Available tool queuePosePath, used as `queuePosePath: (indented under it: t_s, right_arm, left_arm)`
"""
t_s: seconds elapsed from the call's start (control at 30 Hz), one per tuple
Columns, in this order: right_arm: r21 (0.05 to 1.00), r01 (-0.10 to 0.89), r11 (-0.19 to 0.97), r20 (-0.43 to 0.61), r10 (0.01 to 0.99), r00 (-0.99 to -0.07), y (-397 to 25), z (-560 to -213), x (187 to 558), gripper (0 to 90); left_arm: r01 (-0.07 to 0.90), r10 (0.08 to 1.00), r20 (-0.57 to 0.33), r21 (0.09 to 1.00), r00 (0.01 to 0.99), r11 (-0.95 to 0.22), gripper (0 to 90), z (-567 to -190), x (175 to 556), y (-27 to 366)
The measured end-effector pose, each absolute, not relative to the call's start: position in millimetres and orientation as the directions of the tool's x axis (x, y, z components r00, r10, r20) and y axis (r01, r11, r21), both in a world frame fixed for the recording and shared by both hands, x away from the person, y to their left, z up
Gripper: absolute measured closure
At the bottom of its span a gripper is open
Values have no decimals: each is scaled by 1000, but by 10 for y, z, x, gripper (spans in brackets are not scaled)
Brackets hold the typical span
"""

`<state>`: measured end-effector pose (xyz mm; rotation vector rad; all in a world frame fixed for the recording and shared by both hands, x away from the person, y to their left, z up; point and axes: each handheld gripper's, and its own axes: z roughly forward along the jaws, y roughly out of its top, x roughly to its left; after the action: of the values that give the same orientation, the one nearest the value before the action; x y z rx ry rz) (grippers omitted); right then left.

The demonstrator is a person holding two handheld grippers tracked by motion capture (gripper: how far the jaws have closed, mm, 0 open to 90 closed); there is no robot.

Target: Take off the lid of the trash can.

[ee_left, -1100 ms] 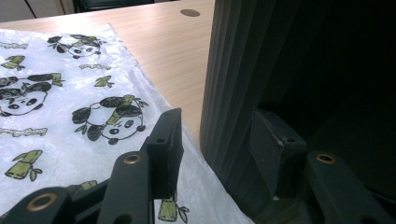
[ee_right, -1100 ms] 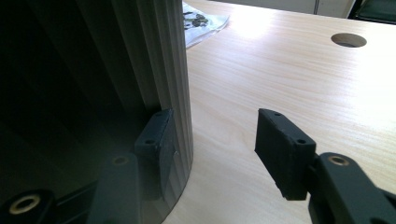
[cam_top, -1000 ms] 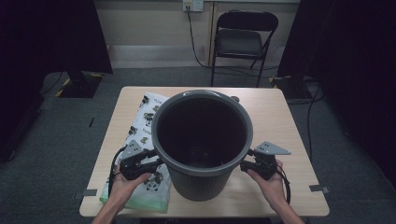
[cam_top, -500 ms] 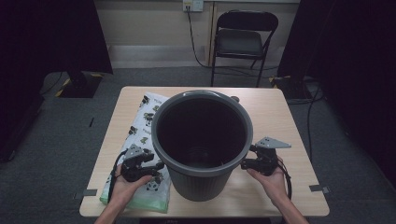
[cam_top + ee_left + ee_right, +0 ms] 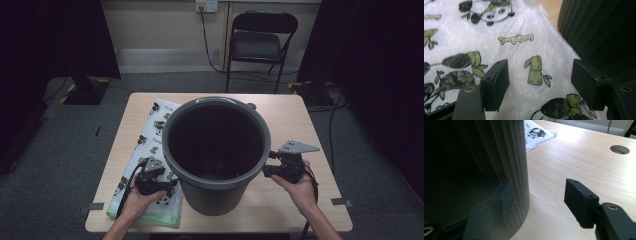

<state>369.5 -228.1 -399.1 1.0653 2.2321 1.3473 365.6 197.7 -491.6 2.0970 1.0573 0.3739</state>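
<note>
- Two grippers are flanking one big dark bin [image 5: 216,150] that is standing upright in the middle of the table [image 5: 290,120], its open mouth facing straight up.
- I am holding my left gripper [image 5: 167,186] low at the bin's left side, over one white plastic bag [image 5: 150,145] printed with pandas and lying flat on the table beside the bin.
- In the left gripper view its jaws are standing wide apart with nothing between them but the bag [image 5: 524,75] underneath; the ribbed bin wall [image 5: 599,32] is lying off toward the right-hand jaw.
- I am holding my right gripper [image 5: 267,170] against the bin's right side, up near the rim.
- In the right gripper view those jaws are spread too, pinching nothing; one of them is sitting just beside the ribbed wall [image 5: 506,157], though I cannot tell whether it is touching.
- The bin's long axis is running vertically, so I judge the next move to be closing in on it from both sides.
- The right gripper is looking nearer to the bin wall than the left.
- One cable hole [image 5: 619,149] is showing in the tabletop, and one folding chair [image 5: 260,42] is standing beyond the table.
</note>
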Motion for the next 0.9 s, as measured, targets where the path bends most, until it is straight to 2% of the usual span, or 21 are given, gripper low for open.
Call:
queuePosePath:
  t_s: [0.1,0.27,0.33,0.37,0.53,0.57,0.9]
  right_arm:
    - [859,433,275,106,730,-675,-2283,-3926,3726,462]
    - [866,432,250,128,726,-676,-2300,-3773,3776,495]
    - [861,444,247,136,730,-670,-2319,-3658,3794,473]
    - [854,454,254,137,733,-667,-2338,-3558,3827,426]
    - [853,452,260,140,721,-678,-2339,-3390,3884,399]
    - [850,456,264,141,719,-680,-2333,-3354,3899,398]
    - [892,400,211,137,717,-684,-2381,-2990,3968,581]
  left_arm:
    - [551,777,-23,719,629,-424,290,-4950,3645,1941]
    - [539,774,-38,739,633,-404,295,-4902,3633,1950]
    - [529,779,-32,751,626,-395,295,-4851,3652,1978]
    - [528,789,-30,758,614,-382,295,-4822,3684,2001]
    - [581,813,-62,732,579,-357,286,-4822,3828,2050]
    - [583,814,-46,721,579,-374,283,-4827,3819,2053]
    - [520,749,-6,723,663,-454,272,-4806,3607,1956]
